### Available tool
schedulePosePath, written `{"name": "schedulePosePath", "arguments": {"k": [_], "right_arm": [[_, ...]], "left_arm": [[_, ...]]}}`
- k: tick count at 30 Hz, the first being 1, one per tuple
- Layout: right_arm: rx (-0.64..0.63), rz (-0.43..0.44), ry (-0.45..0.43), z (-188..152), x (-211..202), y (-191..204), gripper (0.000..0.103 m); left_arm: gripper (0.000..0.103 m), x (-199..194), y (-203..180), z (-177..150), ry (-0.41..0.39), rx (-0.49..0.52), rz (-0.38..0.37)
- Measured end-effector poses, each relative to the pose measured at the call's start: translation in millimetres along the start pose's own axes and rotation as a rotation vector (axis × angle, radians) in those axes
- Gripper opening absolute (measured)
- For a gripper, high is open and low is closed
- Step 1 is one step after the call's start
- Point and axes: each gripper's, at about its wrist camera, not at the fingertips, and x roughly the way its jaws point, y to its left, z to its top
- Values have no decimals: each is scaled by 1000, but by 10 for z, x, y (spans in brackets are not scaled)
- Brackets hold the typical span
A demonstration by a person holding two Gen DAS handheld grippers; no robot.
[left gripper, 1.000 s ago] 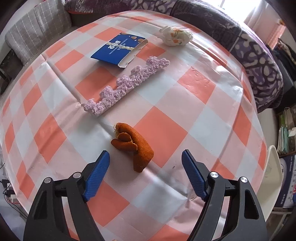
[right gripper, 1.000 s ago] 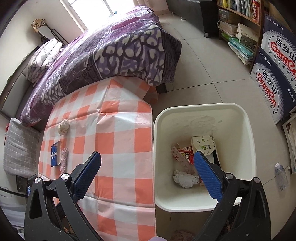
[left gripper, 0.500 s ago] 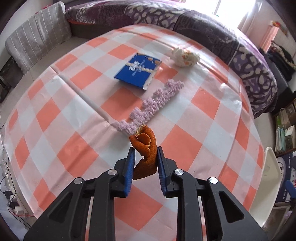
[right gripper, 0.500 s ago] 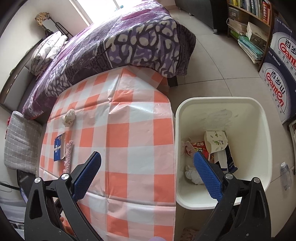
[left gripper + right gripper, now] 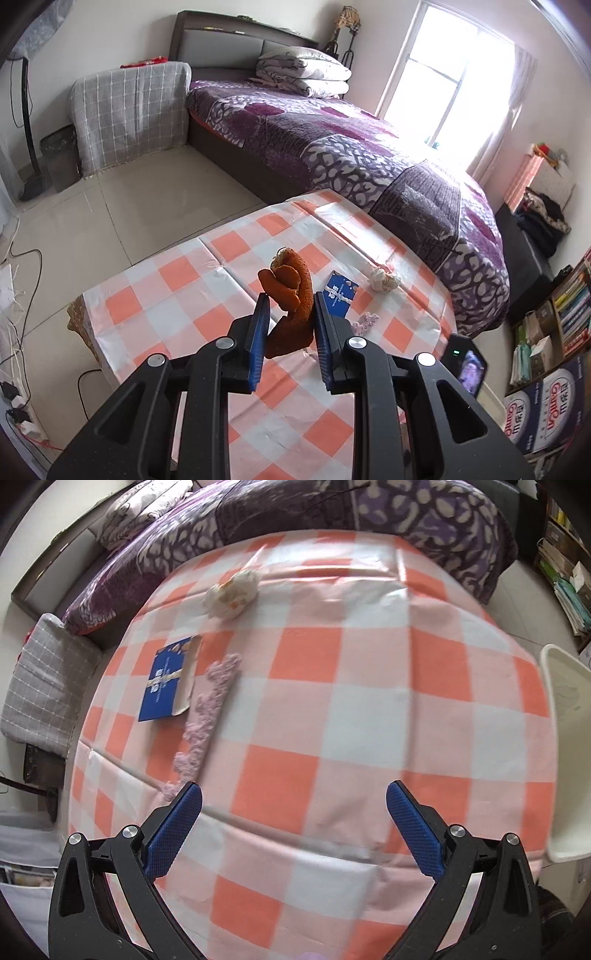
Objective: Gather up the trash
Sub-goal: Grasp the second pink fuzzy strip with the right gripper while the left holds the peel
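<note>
Partly hidden: orange peel (image 5: 291, 295) pinched in left gripper (image 5: 289, 306); right gripper (image 5: 294, 799) fingers spread (bin (image 5: 563, 760) cropped).

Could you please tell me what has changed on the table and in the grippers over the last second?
The left gripper closed on the orange peel and lifted it off the table. The right gripper, open and empty, swung from the white bin to over the table. The blue card, purple strip and crumpled wad stayed put.

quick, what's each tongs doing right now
left tongs: closed on the orange peel, lifted off the table.
right tongs: open, empty.
</note>
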Motion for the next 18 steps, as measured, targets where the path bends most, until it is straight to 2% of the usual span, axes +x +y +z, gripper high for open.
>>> {"name": "schedulePosePath", "arguments": {"k": [3, 5, 8, 9, 11, 12, 13, 14, 15, 16, 18], "right_arm": [[-63, -40, -16, -11, 152, 330, 96], [-136, -106, -36, -22, 244, 514, 96], [-193, -159, -16, -30, 388, 593, 96], [-206, -169, -35, -37, 382, 592, 96], [-232, -153, -72, -51, 350, 574, 88], [-238, -130, -88, -64, 317, 553, 78], [-245, -93, -101, -63, 278, 519, 61], [-250, -61, -98, -56, 251, 470, 51], [-251, -47, -90, -44, 235, 408, 32], [-247, -26, -80, -17, 234, 367, 24], [-230, 1, -73, 29, 225, 288, 23]], "left_arm": [[24, -49, 60, 36, -13, -7, -4], [24, -76, 73, 42, -20, -5, -4], [24, -70, 90, 58, -18, -3, -11], [24, -82, 114, 60, -19, -5, -12], [24, -92, 148, 66, -22, -10, -10], [24, -95, 168, 65, -23, -15, -8], [24, -96, 188, 69, -24, -24, -6], [24, -96, 210, 76, -23, -36, -6], [24, -93, 237, 82, -21, -45, -8], [24, -96, 249, 85, -22, -53, -9], [24, -103, 260, 93, -25, -60, -10]]}}
